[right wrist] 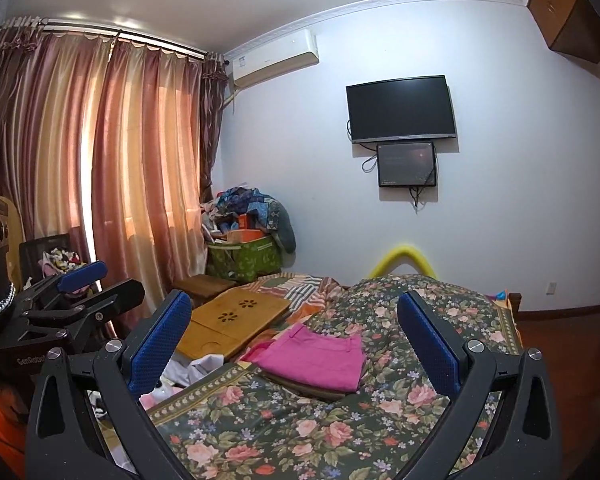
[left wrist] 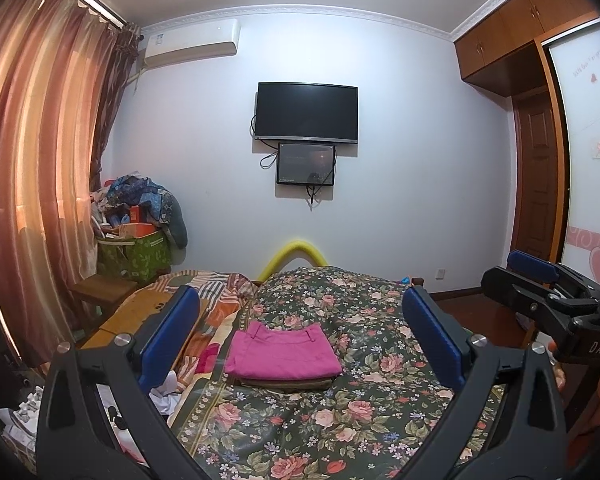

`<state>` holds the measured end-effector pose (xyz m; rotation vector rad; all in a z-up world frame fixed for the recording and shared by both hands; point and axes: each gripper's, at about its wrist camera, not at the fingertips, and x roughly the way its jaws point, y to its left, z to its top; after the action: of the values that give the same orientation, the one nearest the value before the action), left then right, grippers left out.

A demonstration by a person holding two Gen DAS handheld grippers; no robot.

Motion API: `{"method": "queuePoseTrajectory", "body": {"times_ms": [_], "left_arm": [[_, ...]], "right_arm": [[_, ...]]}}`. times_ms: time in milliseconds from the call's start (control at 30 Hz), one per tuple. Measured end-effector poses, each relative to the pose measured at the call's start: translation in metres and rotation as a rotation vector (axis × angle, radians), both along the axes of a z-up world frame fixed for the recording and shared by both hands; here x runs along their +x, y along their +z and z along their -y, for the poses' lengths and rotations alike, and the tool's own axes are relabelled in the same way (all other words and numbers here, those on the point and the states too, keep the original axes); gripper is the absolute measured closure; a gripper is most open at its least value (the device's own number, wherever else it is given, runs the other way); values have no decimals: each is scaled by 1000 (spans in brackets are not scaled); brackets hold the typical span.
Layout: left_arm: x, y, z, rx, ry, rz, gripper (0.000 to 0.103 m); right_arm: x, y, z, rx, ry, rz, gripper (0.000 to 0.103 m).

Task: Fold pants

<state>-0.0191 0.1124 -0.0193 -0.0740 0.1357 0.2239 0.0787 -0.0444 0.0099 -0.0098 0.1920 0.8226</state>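
At the centre of the left wrist frame, your pink pants lie folded into a neat rectangle on a darker folded cloth, both resting on the flowered bedspread. Your left gripper hangs above them with its blue fingers spread wide, holding nothing. Your right gripper is likewise spread apart and empty; in its frame the pants sit just right of centre, near a wooden tray at centre left.

right claw body: "DAS" | left claw body: "GenRobot", partly cut off
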Motion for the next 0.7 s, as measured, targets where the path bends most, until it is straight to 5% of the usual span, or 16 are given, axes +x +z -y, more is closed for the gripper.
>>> {"method": "queuePoseTrajectory", "body": {"times_ms": [700], "left_arm": [[4, -2, 0, 1, -46, -13, 0]], "right_arm": [[0, 1, 0, -3, -4, -1, 0]]}}
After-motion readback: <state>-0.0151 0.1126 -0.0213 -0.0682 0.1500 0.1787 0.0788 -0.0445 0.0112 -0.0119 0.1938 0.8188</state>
